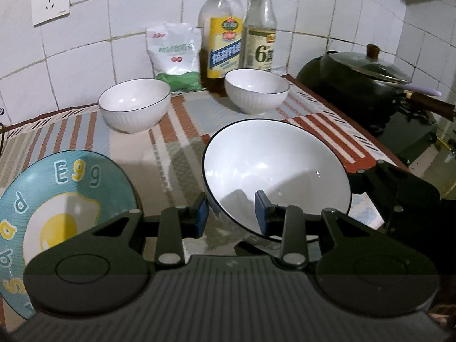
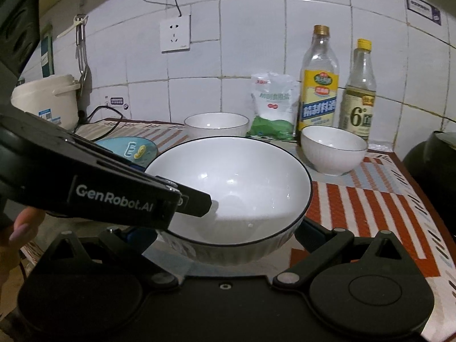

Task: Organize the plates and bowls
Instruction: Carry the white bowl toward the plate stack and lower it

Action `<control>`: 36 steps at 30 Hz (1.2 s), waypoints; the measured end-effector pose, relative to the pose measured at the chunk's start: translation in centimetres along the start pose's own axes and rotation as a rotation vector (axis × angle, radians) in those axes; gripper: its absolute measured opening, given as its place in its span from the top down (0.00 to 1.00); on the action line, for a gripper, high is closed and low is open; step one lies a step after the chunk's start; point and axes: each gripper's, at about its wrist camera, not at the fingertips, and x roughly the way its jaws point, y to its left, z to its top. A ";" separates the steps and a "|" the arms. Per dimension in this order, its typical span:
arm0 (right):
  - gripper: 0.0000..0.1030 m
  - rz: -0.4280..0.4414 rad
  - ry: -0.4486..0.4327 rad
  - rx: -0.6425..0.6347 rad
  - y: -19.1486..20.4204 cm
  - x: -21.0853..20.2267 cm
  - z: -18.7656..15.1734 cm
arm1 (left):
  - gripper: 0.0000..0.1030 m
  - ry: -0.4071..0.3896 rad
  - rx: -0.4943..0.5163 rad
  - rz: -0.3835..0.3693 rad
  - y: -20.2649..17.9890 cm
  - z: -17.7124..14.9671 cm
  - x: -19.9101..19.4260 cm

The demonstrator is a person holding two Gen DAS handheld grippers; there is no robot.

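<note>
Large bowl: the white large bowl [image 1: 273, 176] with a dark rim hangs tilted above the striped mat [image 1: 176, 131], between both tools, nearer than the two small bowls
Left tongs: the left gripper [image 1: 232, 213] stands narrow, one blue pad outside the wall and one inside, clamped on the large bowl's near rim
Right tongs: the right gripper [image 2: 225, 236] spreads wide around the large bowl's outer wall; its fingers [image 2: 310, 235] sit at both sides, but whether the pads press on it I cannot tell
Only in left view: a dark wok [image 1: 356, 85] with a glass lid at the right, and most of the blue egg plate [image 1: 57, 208] flat on the mat at the left
Only in right view: a cream rice cooker [image 2: 48, 99], a cable running up to the wall socket [image 2: 175, 34], a fingertip at the left edge, and the left tool's side reaching over the bowl rim
Both views: two small bowls [image 1: 134, 105] [image 1: 256, 91] upright on the mat, well apart; behind them a salt bag [image 1: 173, 54] and two bottles [image 1: 222, 34] [image 1: 260, 31] against the tiles
Hidden: the right tool's left pad is covered by the left tool; in the right view the plate is mostly covered; the large bowl's underside is unseen
</note>
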 end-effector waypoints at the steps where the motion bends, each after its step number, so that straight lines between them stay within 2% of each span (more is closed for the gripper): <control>1: 0.00 0.004 0.002 0.000 0.0 0.2 0.0 | 0.68 0.004 -0.003 0.002 0.2 0.0 0.1; 17: 0.00 0.019 0.033 0.054 -0.8 3.2 -0.6 | 0.68 0.049 -0.013 0.005 1.7 0.4 3.4; 22: 0.00 -0.002 0.021 0.011 0.0 3.3 -0.8 | 0.68 0.058 -0.026 -0.003 2.1 0.1 3.8; 23: 0.00 -0.008 0.019 0.002 0.1 3.3 -0.8 | 0.67 0.062 -0.036 -0.013 2.3 0.1 3.9; 26: 0.00 0.008 0.007 0.028 -0.1 2.8 -1.0 | 0.55 0.057 -0.049 -0.047 2.6 -0.1 3.3; 28: 0.00 0.019 0.004 0.050 -0.4 2.2 -1.2 | 0.39 0.049 -0.038 -0.049 2.5 -0.1 2.6; 36: 0.00 -0.001 -0.019 0.014 0.3 -1.7 -1.7 | 0.35 0.012 -0.022 -0.065 3.4 -0.6 -1.1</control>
